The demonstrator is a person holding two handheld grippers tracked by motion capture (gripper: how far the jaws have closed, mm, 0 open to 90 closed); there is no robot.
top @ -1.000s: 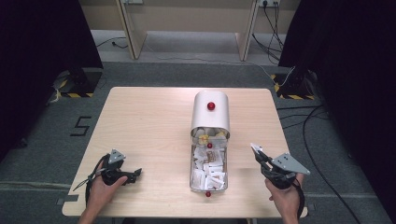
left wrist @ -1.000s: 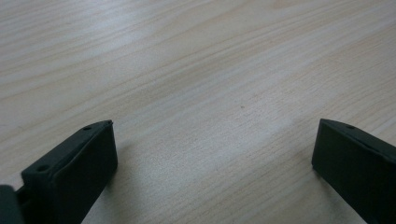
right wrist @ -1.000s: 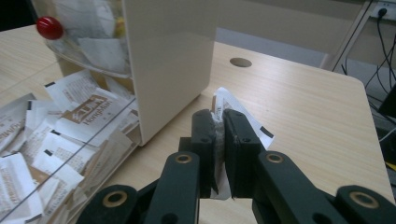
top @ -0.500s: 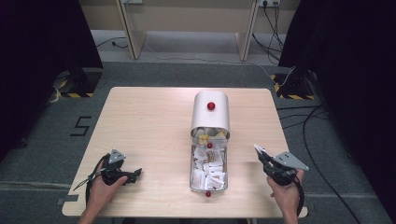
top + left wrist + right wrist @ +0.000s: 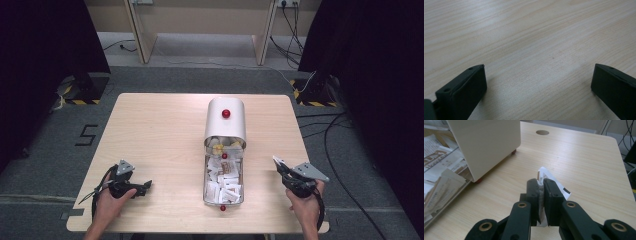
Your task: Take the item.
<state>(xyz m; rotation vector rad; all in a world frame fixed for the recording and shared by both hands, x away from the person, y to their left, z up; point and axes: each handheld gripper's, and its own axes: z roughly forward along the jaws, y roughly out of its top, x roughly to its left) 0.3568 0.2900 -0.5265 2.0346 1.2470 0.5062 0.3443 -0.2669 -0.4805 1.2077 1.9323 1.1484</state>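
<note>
Dark room, grey carpet, pale wooden table (image 5: 165, 130) in the middle. On table: white box (image 5: 226, 121) with red knob, clear drawer (image 5: 223, 180) pulled out toward near edge, full of paper packets (image 5: 225, 181). Right gripper (image 5: 541, 185) near right edge, well apart from drawer, jaws closed on one packet (image 5: 550, 179), white with dark print, sticking out beyond tips. Left gripper (image 5: 145, 186) low over bare wood at near left, jaws wide apart, nothing between.
</note>
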